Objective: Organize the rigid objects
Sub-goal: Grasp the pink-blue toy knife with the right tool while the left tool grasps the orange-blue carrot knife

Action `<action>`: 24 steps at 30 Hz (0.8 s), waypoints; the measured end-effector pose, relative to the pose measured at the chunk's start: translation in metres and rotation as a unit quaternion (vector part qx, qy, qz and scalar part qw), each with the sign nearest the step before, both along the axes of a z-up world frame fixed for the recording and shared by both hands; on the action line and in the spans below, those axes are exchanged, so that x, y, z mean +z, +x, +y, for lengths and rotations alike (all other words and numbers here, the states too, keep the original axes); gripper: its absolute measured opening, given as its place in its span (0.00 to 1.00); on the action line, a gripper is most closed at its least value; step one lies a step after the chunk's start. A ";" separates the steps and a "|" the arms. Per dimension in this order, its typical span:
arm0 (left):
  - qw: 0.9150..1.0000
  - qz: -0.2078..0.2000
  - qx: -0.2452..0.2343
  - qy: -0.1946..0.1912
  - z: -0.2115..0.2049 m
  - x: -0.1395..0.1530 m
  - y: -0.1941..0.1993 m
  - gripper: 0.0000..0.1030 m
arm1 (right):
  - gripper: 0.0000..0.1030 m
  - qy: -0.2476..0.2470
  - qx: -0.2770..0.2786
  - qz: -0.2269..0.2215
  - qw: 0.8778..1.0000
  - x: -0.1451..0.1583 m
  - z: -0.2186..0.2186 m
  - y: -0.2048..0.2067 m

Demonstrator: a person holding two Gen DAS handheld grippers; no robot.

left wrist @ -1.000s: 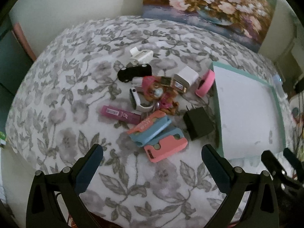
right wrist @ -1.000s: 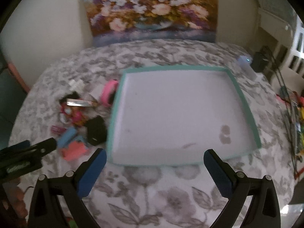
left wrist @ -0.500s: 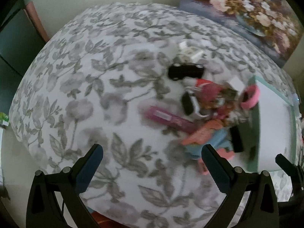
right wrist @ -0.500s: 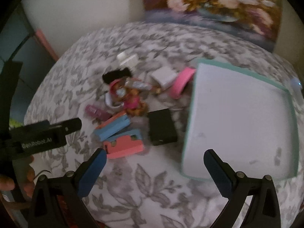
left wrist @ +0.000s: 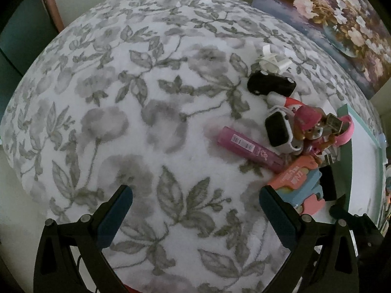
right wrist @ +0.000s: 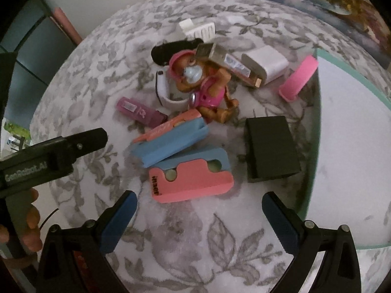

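A heap of small items lies on the floral cloth. Nearest my open right gripper [right wrist: 199, 206] is a pink and blue foam block [right wrist: 193, 177], just beyond the fingertips. Behind it lie a second blue and pink block [right wrist: 171, 142], a black charger [right wrist: 271, 149], a purple tube [right wrist: 140, 112], a toy figure [right wrist: 202, 85], a white watch [right wrist: 163, 90], a white adapter [right wrist: 266, 64] and a pink band [right wrist: 299, 78]. A teal-rimmed white tray [right wrist: 317, 112] sits to the right. My left gripper [left wrist: 195, 201] is open over bare cloth, left of the purple tube [left wrist: 249, 149] and watch [left wrist: 278, 129].
A floral painting [left wrist: 330, 24] leans on the wall behind the table. The left gripper's body [right wrist: 48, 156] and a hand [right wrist: 31, 232] show at the left of the right wrist view. A black oblong item [left wrist: 271, 86] and white clips [left wrist: 271, 59] lie at the heap's far end.
Both views have swung left. The heap has shifted to the right edge of the left wrist view, and the right gripper has come closer over the heap, with the tray now at its right.
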State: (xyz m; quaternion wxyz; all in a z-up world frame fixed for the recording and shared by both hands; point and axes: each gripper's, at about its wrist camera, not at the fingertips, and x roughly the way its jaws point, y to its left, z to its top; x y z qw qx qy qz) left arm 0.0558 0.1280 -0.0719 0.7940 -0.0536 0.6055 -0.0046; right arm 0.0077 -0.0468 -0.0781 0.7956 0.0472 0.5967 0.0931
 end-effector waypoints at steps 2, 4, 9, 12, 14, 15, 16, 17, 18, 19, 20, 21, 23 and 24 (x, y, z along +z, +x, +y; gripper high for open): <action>1.000 0.004 0.000 -0.003 0.001 -0.004 0.000 1.00 | 1.00 -0.002 0.001 0.004 1.000 -0.005 0.005 0.003; 1.000 0.007 -0.001 -0.006 0.000 -0.009 0.001 1.00 | 1.00 -0.008 0.002 0.006 1.000 -0.010 0.010 0.008; 1.000 0.012 0.000 -0.006 0.001 -0.015 0.003 1.00 | 1.00 -0.034 0.002 -0.001 0.999 -0.020 0.024 0.017; 1.000 0.014 0.002 -0.008 0.002 -0.017 0.004 1.00 | 1.00 -0.058 0.012 -0.010 0.998 -0.024 0.031 0.018; 1.000 0.014 0.003 -0.007 0.003 -0.017 0.004 1.00 | 1.00 -0.072 0.019 -0.015 0.997 -0.026 0.036 0.017; 1.000 0.015 0.004 -0.008 0.003 -0.017 0.004 1.00 | 0.99 -0.074 0.019 -0.017 0.997 -0.027 0.037 0.017; 1.000 0.015 0.005 -0.008 0.004 -0.017 0.003 1.00 | 0.98 -0.074 0.018 -0.019 0.997 -0.026 0.036 0.017; 1.000 0.014 0.005 -0.008 0.004 -0.017 0.004 1.00 | 0.95 -0.072 0.015 -0.021 0.997 -0.026 0.035 0.017; 1.000 0.014 0.006 -0.007 0.005 -0.016 0.003 1.00 | 0.92 -0.071 0.011 -0.023 0.997 -0.025 0.035 0.018; 1.000 0.014 0.007 -0.007 0.005 -0.016 0.003 1.00 | 0.91 -0.068 0.008 -0.024 0.997 -0.022 0.032 0.015; 1.000 0.015 0.007 -0.008 0.006 -0.013 -0.001 1.00 | 0.88 -0.065 0.006 -0.024 0.998 -0.020 0.030 0.014; 1.000 0.015 0.008 -0.009 0.006 -0.012 -0.002 1.00 | 0.86 -0.064 0.004 -0.025 0.998 -0.020 0.029 0.014; 1.000 0.016 0.009 -0.010 0.007 -0.010 -0.004 1.00 | 0.82 -0.064 0.003 -0.028 0.998 -0.020 0.030 0.013; 1.000 0.017 0.010 -0.009 0.007 -0.009 -0.005 1.00 | 0.78 -0.063 0.003 -0.029 0.998 -0.020 0.030 0.012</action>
